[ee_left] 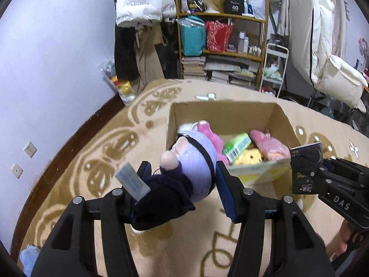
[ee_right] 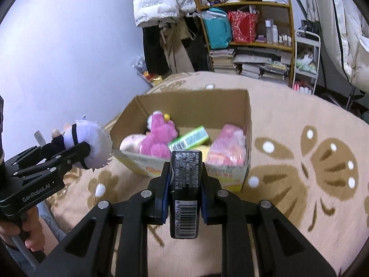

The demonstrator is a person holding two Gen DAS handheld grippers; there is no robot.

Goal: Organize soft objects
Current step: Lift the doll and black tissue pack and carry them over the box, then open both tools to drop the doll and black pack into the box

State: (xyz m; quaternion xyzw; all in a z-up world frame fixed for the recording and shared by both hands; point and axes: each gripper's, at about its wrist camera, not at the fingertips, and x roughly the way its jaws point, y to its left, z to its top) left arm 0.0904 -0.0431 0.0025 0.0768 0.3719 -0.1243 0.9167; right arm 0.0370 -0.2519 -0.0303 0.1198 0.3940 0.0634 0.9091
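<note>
A plush doll [ee_left: 191, 161] with lilac-white hair, a black blindfold and dark clothes hangs above the rug, my left gripper [ee_left: 183, 170] shut on it. A white tag sticks out beside its body. My right gripper [ee_right: 185, 168] is shut on a slim black packet [ee_right: 185, 184] with a barcode. Both are raised just in front of an open cardboard box [ee_right: 191, 97]. The box holds a pink plush [ee_right: 159, 136], a green carton [ee_right: 189, 138], a pink bagged item [ee_right: 227, 143] and a yellow plush [ee_left: 249, 155]. In the left wrist view the right gripper with its packet [ee_left: 304, 168] shows at the right edge.
The box stands on a beige patterned rug [ee_right: 299, 152]. Behind it are a crowded wooden shelf [ee_left: 221, 34], hanging coats [ee_left: 140, 7], a white cart [ee_left: 274, 69] and a white padded chair [ee_left: 327, 57]. A lilac wall [ee_left: 57, 57] runs along the left. A person's hand grips each handle.
</note>
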